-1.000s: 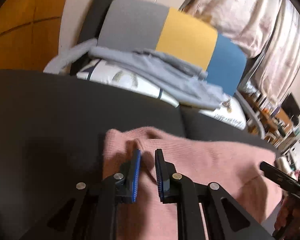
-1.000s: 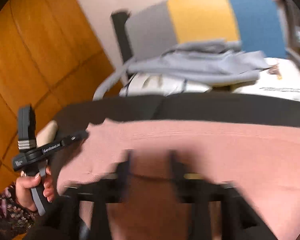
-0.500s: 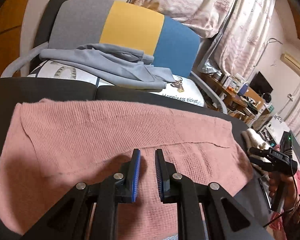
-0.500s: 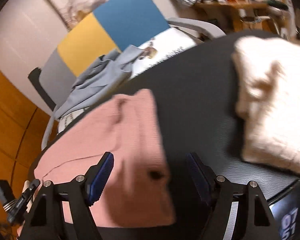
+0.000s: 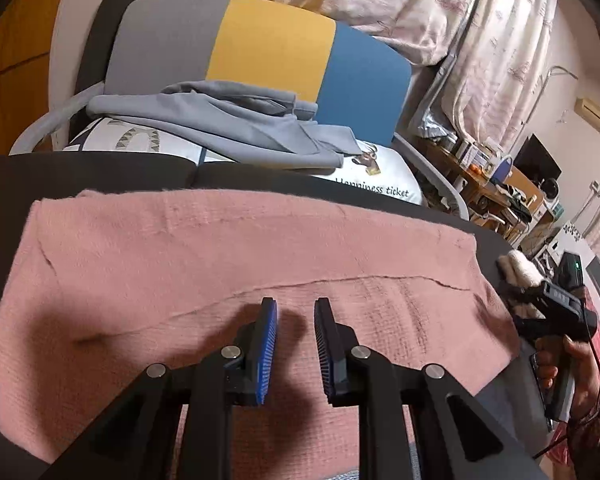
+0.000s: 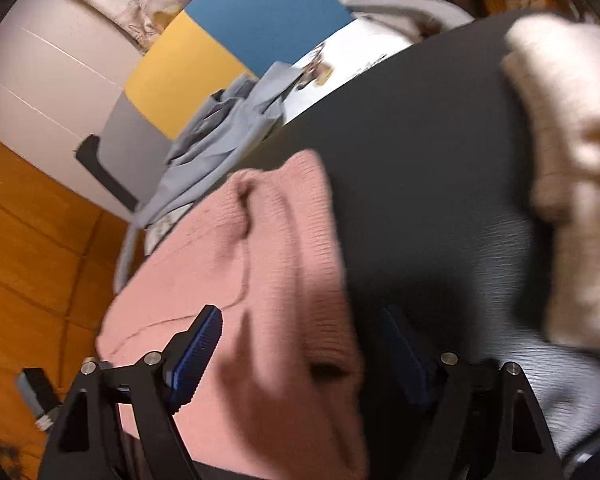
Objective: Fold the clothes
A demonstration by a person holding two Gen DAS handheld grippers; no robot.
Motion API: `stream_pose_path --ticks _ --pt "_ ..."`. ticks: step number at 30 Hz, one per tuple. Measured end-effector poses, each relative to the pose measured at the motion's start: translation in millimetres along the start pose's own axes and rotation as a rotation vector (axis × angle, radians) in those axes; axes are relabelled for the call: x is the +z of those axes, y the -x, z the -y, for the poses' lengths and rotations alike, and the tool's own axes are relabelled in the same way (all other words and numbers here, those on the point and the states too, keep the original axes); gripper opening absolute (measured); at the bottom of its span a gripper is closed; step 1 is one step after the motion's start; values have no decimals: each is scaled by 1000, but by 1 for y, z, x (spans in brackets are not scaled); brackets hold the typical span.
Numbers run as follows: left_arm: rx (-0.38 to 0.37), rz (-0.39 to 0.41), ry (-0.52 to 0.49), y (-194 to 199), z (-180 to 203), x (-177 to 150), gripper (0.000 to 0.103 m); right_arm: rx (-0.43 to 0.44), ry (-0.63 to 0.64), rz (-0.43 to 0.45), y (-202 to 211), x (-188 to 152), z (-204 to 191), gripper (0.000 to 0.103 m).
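pink sweater (image 5: 228,264): lying flat, soft knit, prob. light (will be sagging); grip edge at 3 o'clock.
left gripper (image 5: 295,344): hovering, jaws parted, empty.
right gripper (image 6: 300,364): spread wide, straddling hem w/o gripping.

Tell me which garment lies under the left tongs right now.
The pink knit sweater, spread flat on the dark surface. The grey garment sits on the chair behind; the cream one lies off to the right.

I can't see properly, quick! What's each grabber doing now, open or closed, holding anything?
Left gripper: open with a narrow gap, holding nothing, over the pink knitted sweater.
Right gripper: wide open, holding nothing, above that sweater's edge.
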State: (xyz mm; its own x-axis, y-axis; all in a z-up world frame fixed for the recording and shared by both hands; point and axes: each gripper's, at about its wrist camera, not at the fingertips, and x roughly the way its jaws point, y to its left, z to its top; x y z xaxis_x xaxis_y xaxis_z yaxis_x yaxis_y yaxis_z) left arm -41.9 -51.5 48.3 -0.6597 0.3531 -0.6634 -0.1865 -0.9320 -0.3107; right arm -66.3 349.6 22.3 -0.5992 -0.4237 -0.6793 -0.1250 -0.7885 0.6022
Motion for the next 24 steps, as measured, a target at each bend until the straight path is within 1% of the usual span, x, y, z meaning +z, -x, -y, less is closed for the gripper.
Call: stream_pose_path --ticks 2,3,4,5,6,7,9,11,13,15,18,20,21,23,24 --pt "-11 -26 -22 -7 7 -2 19 3 24 -5 -9 -1 -9 82" --pt "-3 -40 -35 -10 10 -4 19 4 36 -8 -13 -1 -13 80" --pt "6 -53 -48 -14 13 -6 19 1 51 -11 -17 -2 -18 73" --pt "10 -55 -56 -14 15 -8 19 -8 67 -25 -21 -3 -22 40" --pt "13 -56 -63 -15 16 -9 19 -4 57 -57 -27 -4 -22 26" --pt "17 -56 -71 -16 18 -11 19 2 51 -80 -30 -5 -23 26" --pt "13 -64 -78 -17 19 -14 19 26 64 -74 -23 -7 -25 24" --pt "3 -71 -80 -15 19 -18 19 42 71 -60 -8 -8 -27 23" --pt "-14 -76 -83 -11 20 -24 19 82 48 -45 14 -10 -26 23" --pt "-46 -89 -81 -6 24 -33 19 100 36 -39 36 -15 -24 22" --pt "-104 -109 -72 6 36 -46 19 93 45 -29 67 -26 -22 22" --pt "-151 -114 -62 16 47 -54 19 69 61 -23 88 -36 -21 22" --pt "-201 -100 -69 23 59 -57 19 55 69 -21 97 -40 -20 22" --pt "-250 -82 -106 27 81 -59 19 43 63 -15 109 -46 -16 22" --pt "-261 -84 -129 25 93 -59 19 37 57 -11 115 -49 -14 22"
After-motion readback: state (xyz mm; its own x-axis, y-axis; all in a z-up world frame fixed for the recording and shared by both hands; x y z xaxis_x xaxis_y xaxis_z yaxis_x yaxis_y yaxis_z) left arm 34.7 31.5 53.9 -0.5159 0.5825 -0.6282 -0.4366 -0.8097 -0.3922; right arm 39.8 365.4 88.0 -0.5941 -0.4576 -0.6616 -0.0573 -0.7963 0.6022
